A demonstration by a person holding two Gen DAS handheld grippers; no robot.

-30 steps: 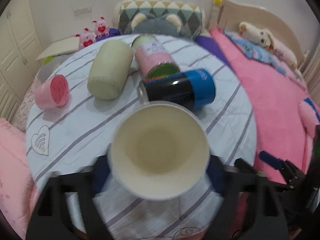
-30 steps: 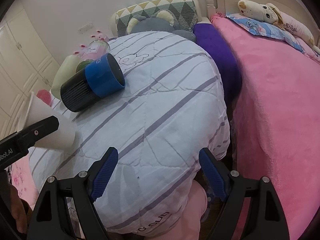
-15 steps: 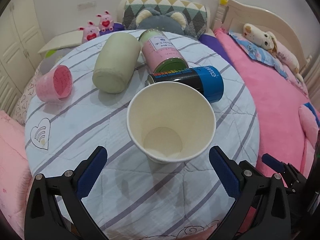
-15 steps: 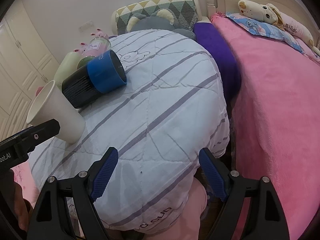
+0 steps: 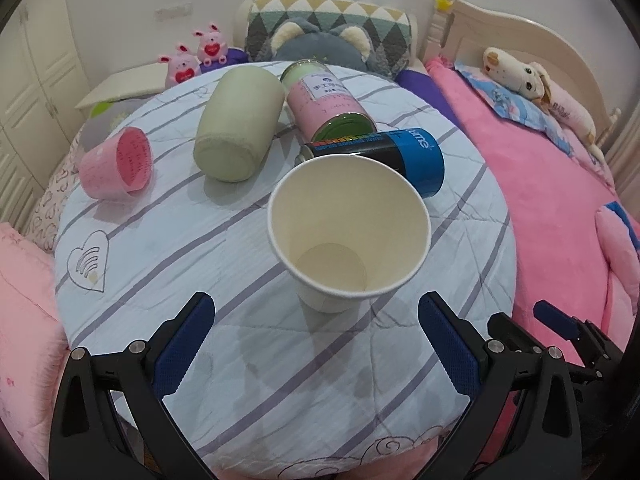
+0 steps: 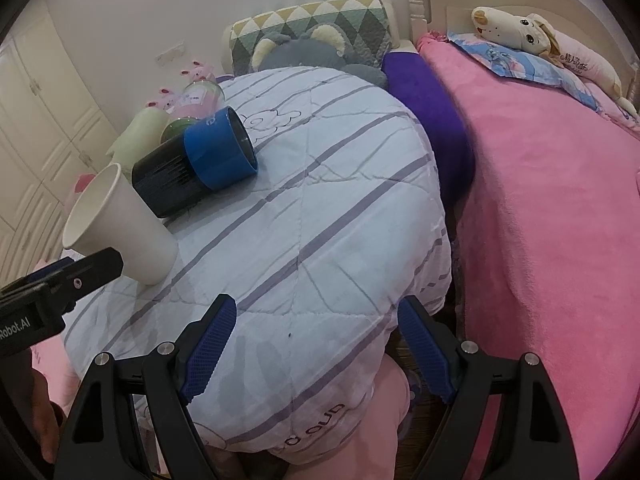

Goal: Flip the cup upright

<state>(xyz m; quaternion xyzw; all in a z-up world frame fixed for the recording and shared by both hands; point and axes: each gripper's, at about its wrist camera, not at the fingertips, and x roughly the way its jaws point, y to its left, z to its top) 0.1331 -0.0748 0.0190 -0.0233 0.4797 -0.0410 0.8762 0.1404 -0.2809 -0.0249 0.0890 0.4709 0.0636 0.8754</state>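
Note:
A white paper cup (image 5: pixel 348 228) stands upright, mouth up, on the round striped table (image 5: pixel 168 216). It also shows in the right wrist view (image 6: pixel 120 224) at the left. My left gripper (image 5: pixel 316 344) is open and empty, just in front of the cup, its blue pads (image 5: pixel 182 346) apart from it. My right gripper (image 6: pixel 318 348) is open and empty at the table's near right edge. The left gripper's body (image 6: pixel 60 280) shows beside the cup in the right wrist view.
Lying on their sides behind the cup are a black-and-blue can (image 5: pixel 384 156), a pink-labelled jar (image 5: pixel 328 100), a pale green cup (image 5: pixel 240 120) and a pink cup (image 5: pixel 116 164). A pink bed (image 6: pixel 540 200) is on the right. Cushions and plush toys (image 5: pixel 324 36) sit behind.
My left gripper set the white cup upright on the table, opened and drew back from it. The right gripper has barely moved.

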